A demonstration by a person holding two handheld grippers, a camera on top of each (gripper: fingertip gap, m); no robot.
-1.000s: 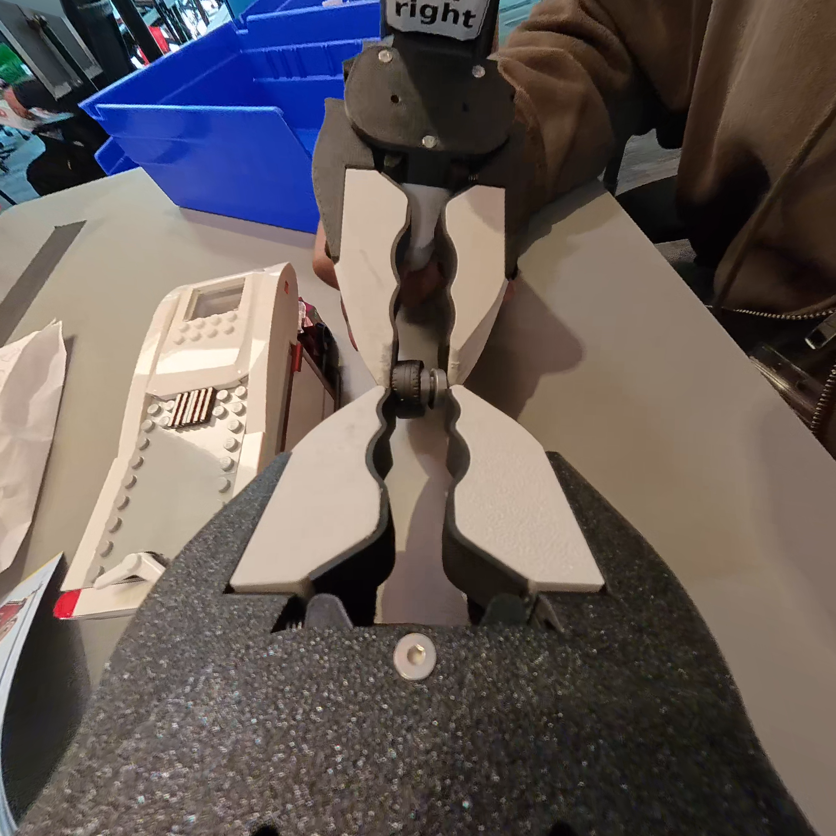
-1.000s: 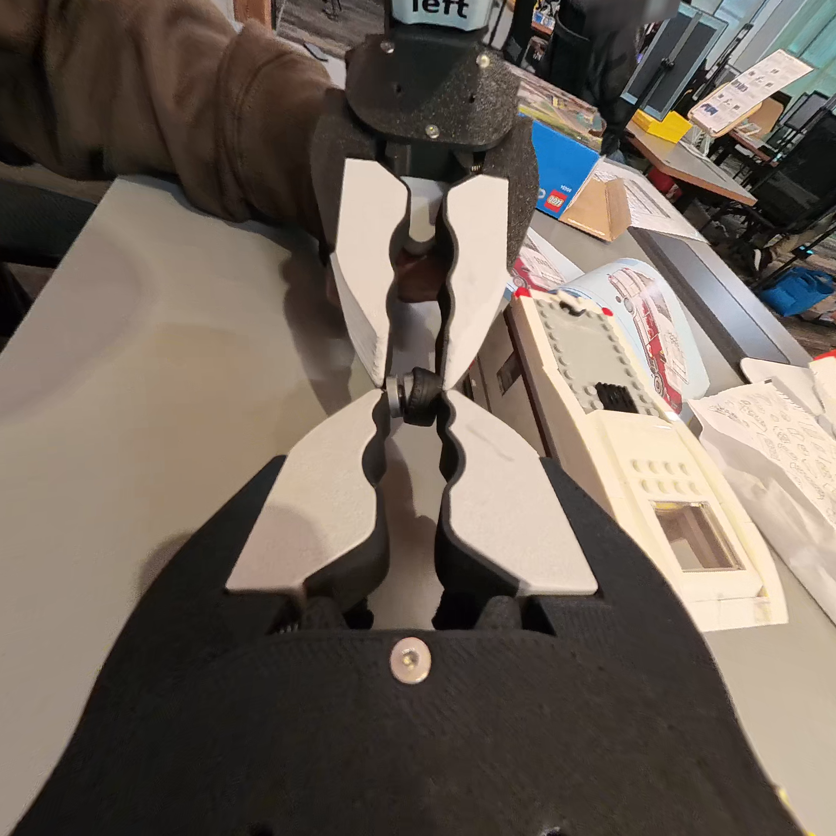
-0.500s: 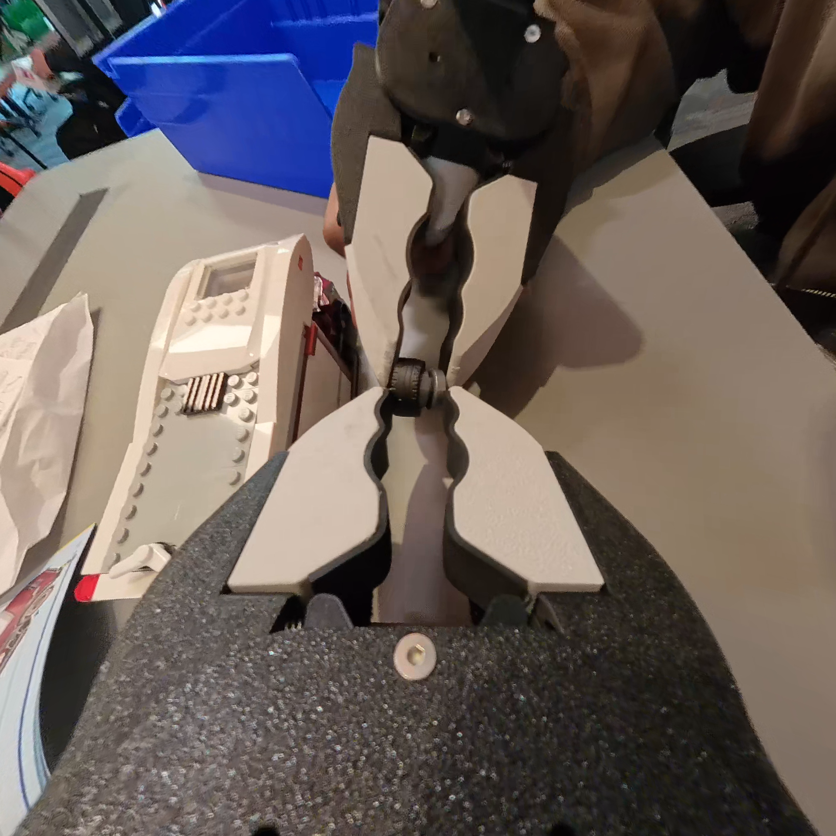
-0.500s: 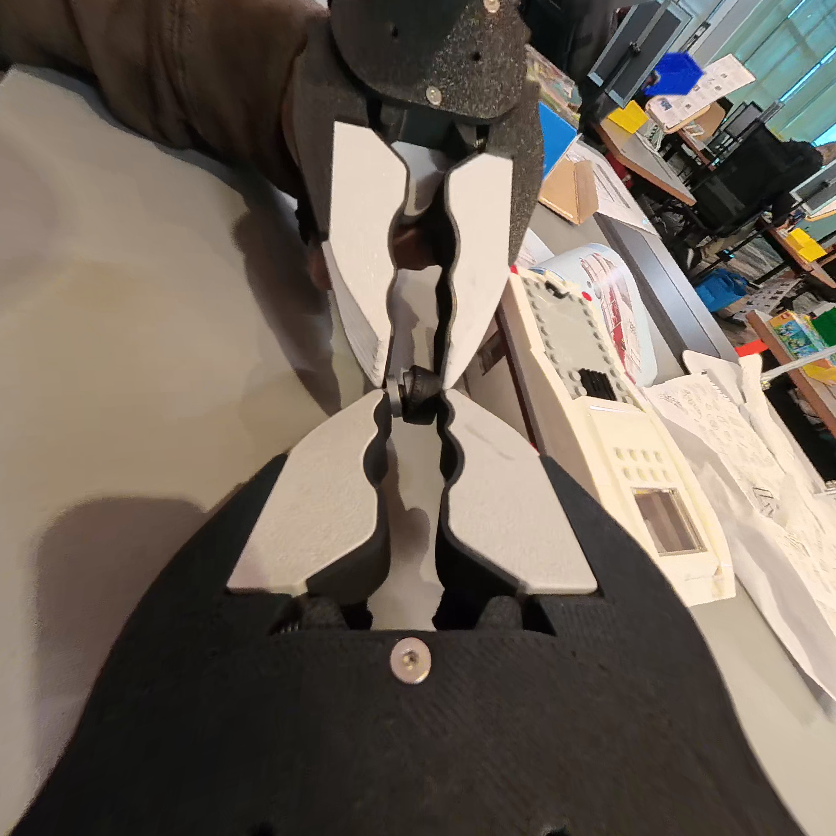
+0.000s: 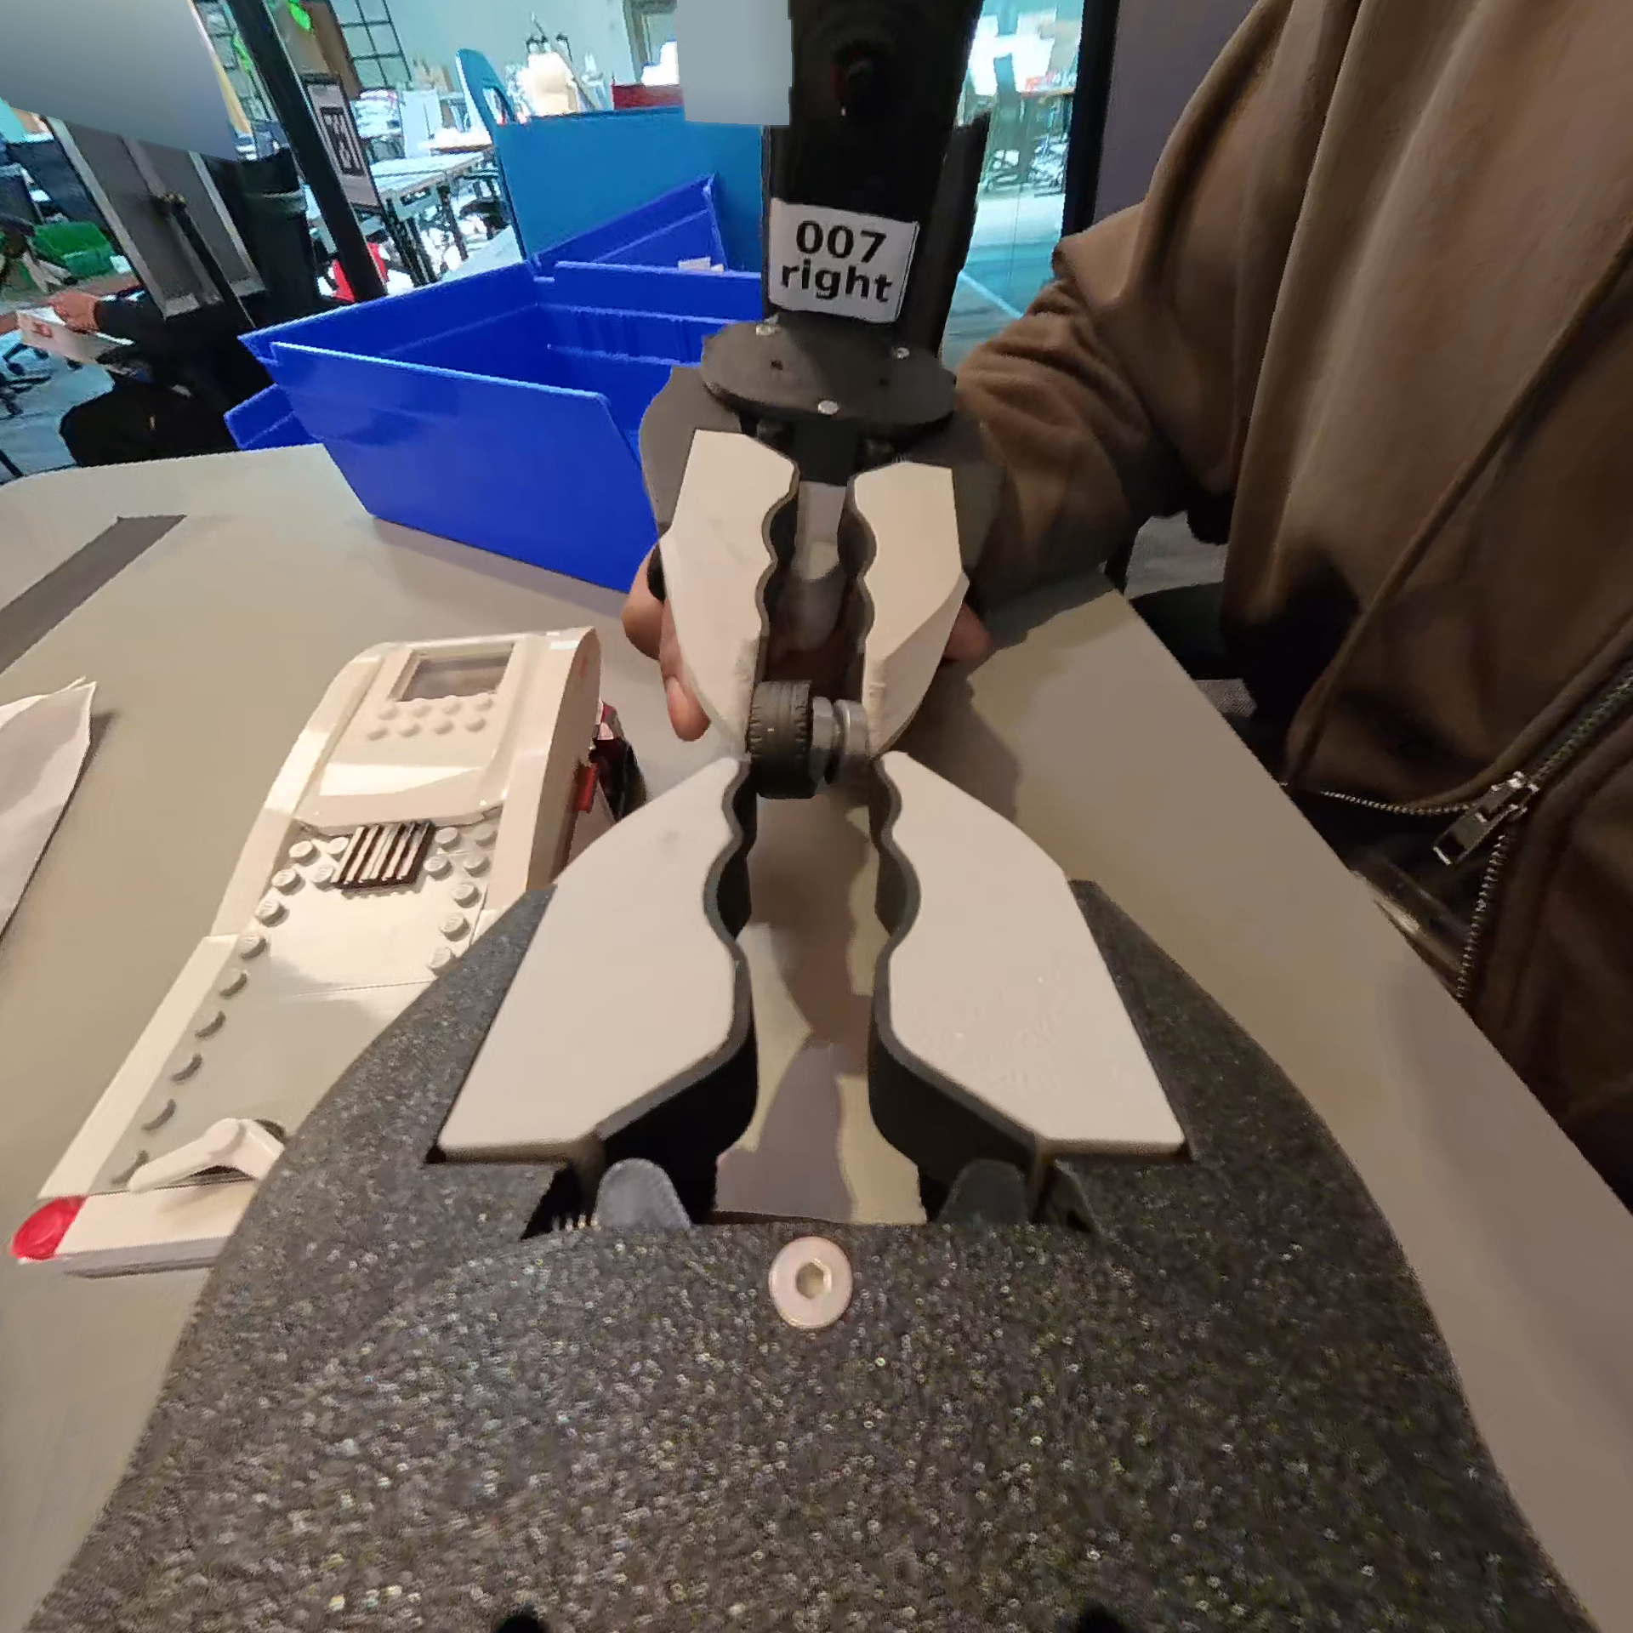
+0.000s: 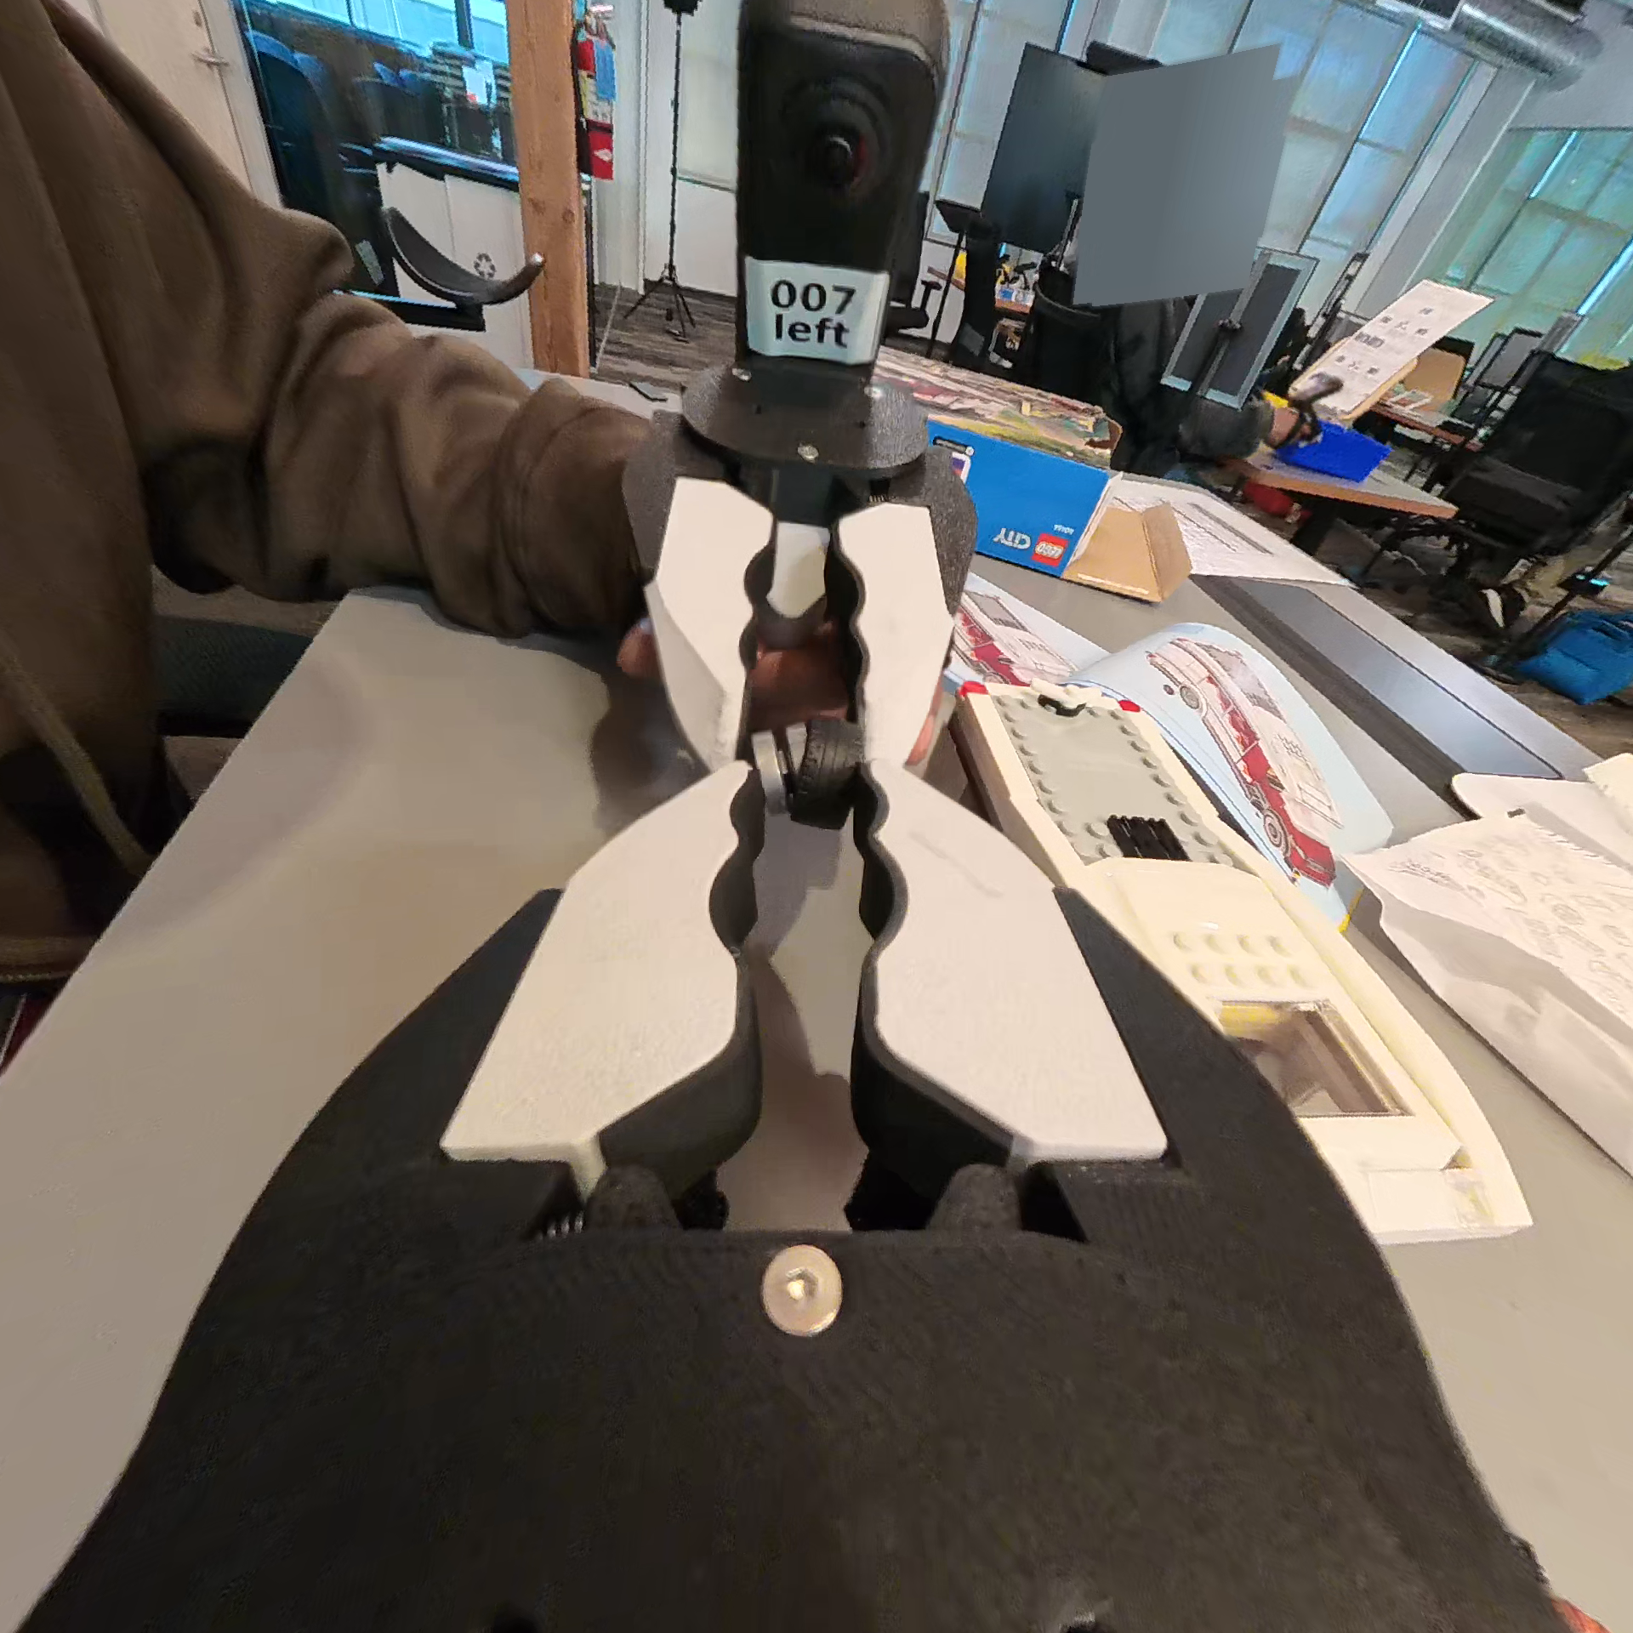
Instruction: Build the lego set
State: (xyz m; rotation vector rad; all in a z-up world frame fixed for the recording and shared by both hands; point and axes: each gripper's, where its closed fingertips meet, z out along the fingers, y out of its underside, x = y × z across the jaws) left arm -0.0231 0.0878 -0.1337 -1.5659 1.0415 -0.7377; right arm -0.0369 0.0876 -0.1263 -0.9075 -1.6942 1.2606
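A small wheel, a black tyre (image 5: 779,740) on a grey hub (image 5: 853,729), hangs above the grey table (image 5: 1193,928) between two grippers that meet tip to tip. My left gripper (image 5: 808,769) comes from below in the left wrist view and is shut on the wheel. Its left fingertip is on the tyre and its right fingertip is by the hub. The right gripper (image 5: 804,729) faces it from above. In the right wrist view my right gripper (image 6: 806,773) is shut on the same wheel (image 6: 826,769), hub (image 6: 767,769) at the left pad. The left gripper (image 6: 808,751) stands opposite.
A white and grey brick-built model (image 5: 371,848) lies on the table left of the grippers; it also shows in the right wrist view (image 6: 1175,884). Blue bins (image 5: 459,424) stand behind it. White paper (image 6: 1520,901), a picture booklet (image 6: 1237,707) and a blue box (image 6: 1025,504) lie nearby. A person's brown sleeve (image 5: 1325,442) is close.
Both grippers have tilted up together with the wheel between them, so more of the room shows. The grey hub now stands a little farther out from the tyre.
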